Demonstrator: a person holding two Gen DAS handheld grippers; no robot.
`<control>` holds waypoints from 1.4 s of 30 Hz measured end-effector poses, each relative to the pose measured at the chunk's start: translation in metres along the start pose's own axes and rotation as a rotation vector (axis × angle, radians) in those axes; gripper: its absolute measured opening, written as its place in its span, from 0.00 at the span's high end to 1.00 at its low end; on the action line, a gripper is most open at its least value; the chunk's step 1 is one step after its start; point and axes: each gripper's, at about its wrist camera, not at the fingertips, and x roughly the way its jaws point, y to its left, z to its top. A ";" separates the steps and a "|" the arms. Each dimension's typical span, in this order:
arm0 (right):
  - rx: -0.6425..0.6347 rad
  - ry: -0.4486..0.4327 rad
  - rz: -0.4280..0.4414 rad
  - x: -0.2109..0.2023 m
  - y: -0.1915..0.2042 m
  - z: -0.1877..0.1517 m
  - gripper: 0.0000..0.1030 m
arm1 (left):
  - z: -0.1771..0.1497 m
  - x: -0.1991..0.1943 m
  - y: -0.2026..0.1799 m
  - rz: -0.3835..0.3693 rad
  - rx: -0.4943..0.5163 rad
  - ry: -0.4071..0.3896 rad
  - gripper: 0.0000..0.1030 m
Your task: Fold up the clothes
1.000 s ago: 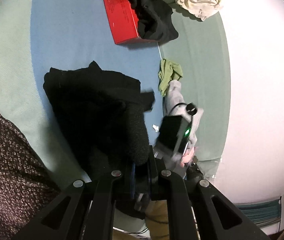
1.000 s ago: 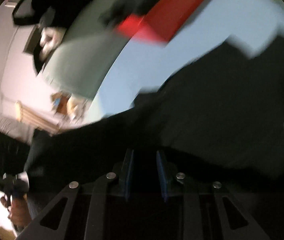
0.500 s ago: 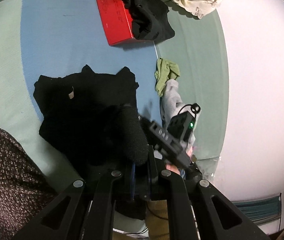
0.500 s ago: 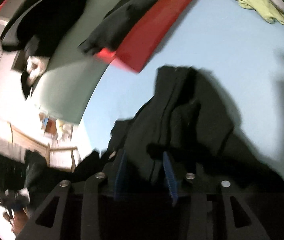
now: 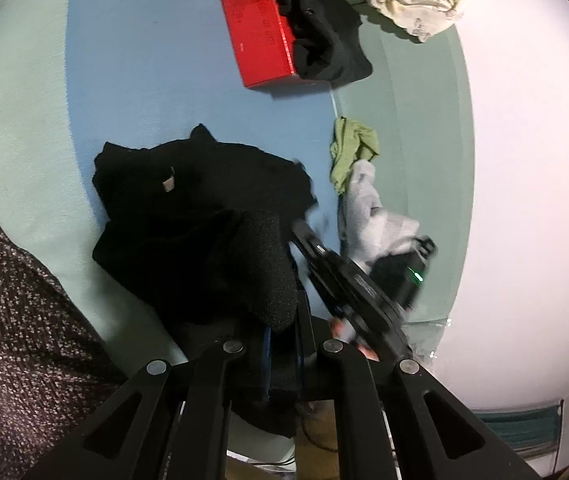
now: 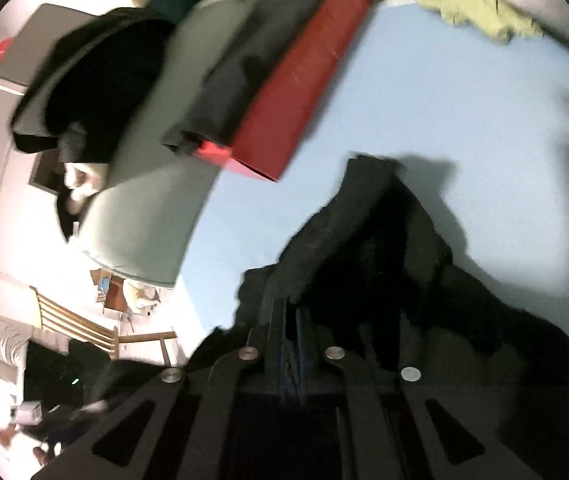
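Only illegible print on the red box [image 5: 258, 26] — black garment [image 5: 204, 216] label [image 5: 169, 185] blank

No words or numbers can be read in these pictures. The flat red cardboard box [image 5: 258, 30] on the blue sheet has small dark print on its top, but it is too tiny and fuzzy to make out. In the right wrist view the same box [image 6: 304, 84] is blurred. A small tan tag [image 5: 169, 184] on the black piece of clothing [image 5: 188, 216] shows no letters.
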 end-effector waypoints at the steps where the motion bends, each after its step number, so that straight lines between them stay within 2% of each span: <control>1: -0.012 0.000 -0.009 -0.004 0.003 -0.003 0.95 | 0.001 0.000 0.000 0.006 0.001 0.005 0.91; 2: -0.024 0.000 -0.018 -0.008 0.006 -0.006 0.94 | 0.002 0.001 -0.001 0.020 0.003 0.012 0.91; 3: -0.032 0.005 -0.074 -0.005 0.004 -0.007 0.93 | 0.002 0.003 -0.003 0.038 0.005 0.019 0.91; 4: -0.030 0.018 -0.175 0.003 -0.004 -0.007 0.85 | 0.003 0.004 -0.005 0.067 0.009 0.030 0.91; 5: -0.021 0.034 -0.236 0.008 -0.010 -0.006 0.79 | 0.004 0.006 -0.007 0.095 0.015 0.041 0.91; 6: 0.014 0.051 -0.252 0.011 -0.018 -0.006 0.74 | 0.004 0.006 -0.009 0.121 0.029 0.050 0.91; 7: 0.054 0.068 -0.261 0.013 -0.026 -0.005 0.70 | 0.004 0.007 -0.012 0.148 0.049 0.060 0.91; 9: 0.111 0.040 -0.204 0.003 -0.029 -0.006 0.67 | 0.003 0.008 -0.020 0.195 0.092 0.069 0.91; 13: 0.019 -0.052 -0.158 -0.020 -0.003 -0.005 0.66 | 0.002 0.014 -0.031 0.224 0.145 0.068 0.91; 16: -0.041 -0.041 -0.094 -0.016 0.015 -0.004 0.66 | 0.001 0.018 -0.038 0.235 0.169 0.061 0.91; 19: -0.088 0.032 -0.117 0.013 0.023 -0.004 0.65 | -0.001 0.020 -0.041 0.233 0.173 0.057 0.91; 21: -0.077 0.076 -0.157 0.027 0.020 -0.005 0.60 | -0.002 0.019 -0.043 0.227 0.176 0.053 0.91; 23: -0.009 0.112 -0.224 0.035 0.006 -0.006 0.74 | -0.002 0.020 -0.045 0.221 0.185 0.051 0.91; 24: 0.025 0.130 -0.258 0.039 -0.001 -0.006 0.71 | -0.001 0.022 -0.047 0.219 0.192 0.051 0.91; 26: 0.067 0.112 -0.238 0.022 -0.001 -0.009 0.53 | 0.003 0.030 -0.053 0.217 0.206 0.054 0.91; 28: 0.080 0.073 -0.229 0.003 -0.002 -0.016 0.47 | 0.014 0.047 -0.063 0.213 0.219 0.068 0.91; 33: 0.171 0.001 -0.181 -0.050 -0.024 -0.044 0.44 | 0.049 0.102 -0.093 0.222 0.263 0.111 0.91; 37: 0.269 -0.107 -0.168 -0.103 -0.045 -0.072 0.42 | 0.075 0.161 -0.106 0.281 0.296 0.156 0.91; 39: 0.310 -0.149 -0.176 -0.128 -0.054 -0.090 0.42 | 0.086 0.189 -0.101 0.322 0.265 0.176 0.91; 40: 0.319 -0.157 -0.177 -0.137 -0.056 -0.098 0.41 | 0.091 0.200 -0.095 0.345 0.221 0.174 0.85; 41: 0.328 -0.165 -0.176 -0.144 -0.058 -0.107 0.41 | 0.095 0.206 -0.089 0.338 0.171 0.165 0.69; 42: 0.329 -0.155 -0.183 -0.148 -0.058 -0.117 0.41 | 0.098 0.208 -0.085 0.294 0.122 0.148 0.58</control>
